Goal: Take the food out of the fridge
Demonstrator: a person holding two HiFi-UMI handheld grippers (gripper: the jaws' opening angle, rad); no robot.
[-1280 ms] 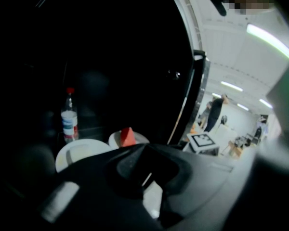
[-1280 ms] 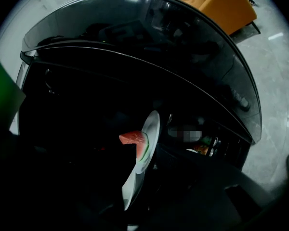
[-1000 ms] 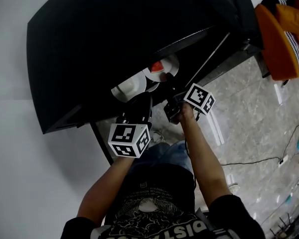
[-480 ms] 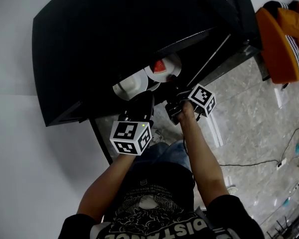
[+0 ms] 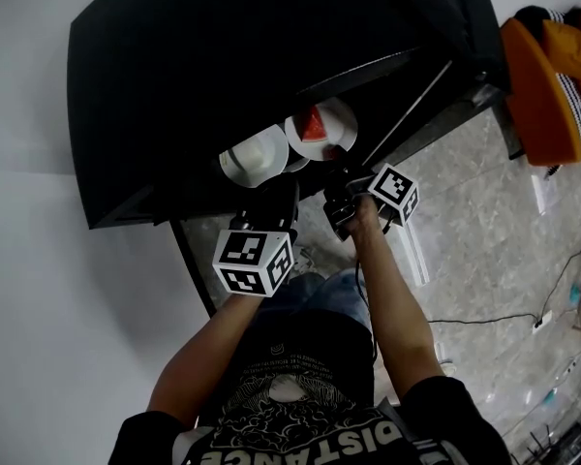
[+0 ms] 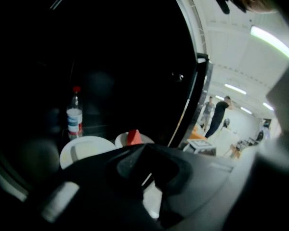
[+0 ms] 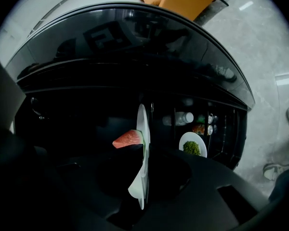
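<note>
Right claw [image 5: 337, 174] has just closed and now clamps the near rim of the watermelon plate [image 7: 141, 119] inside the fridge [image 5: 223, 66]; rigid but breakable, slice [image 7: 127, 139] loose: keep level. Left claw [image 5: 276, 197] together, empty.

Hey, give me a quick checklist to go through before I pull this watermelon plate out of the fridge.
1. Right gripper on the watermelon plate: ok; its jaws have just closed on the rim.
2. Watermelon slice seated on that plate: ok.
3. Fridge door open: ok.
4. White plate apart from the watermelon plate: cannot tell; their rims look very close.
5. Left gripper grip on anything: cannot tell.
</note>
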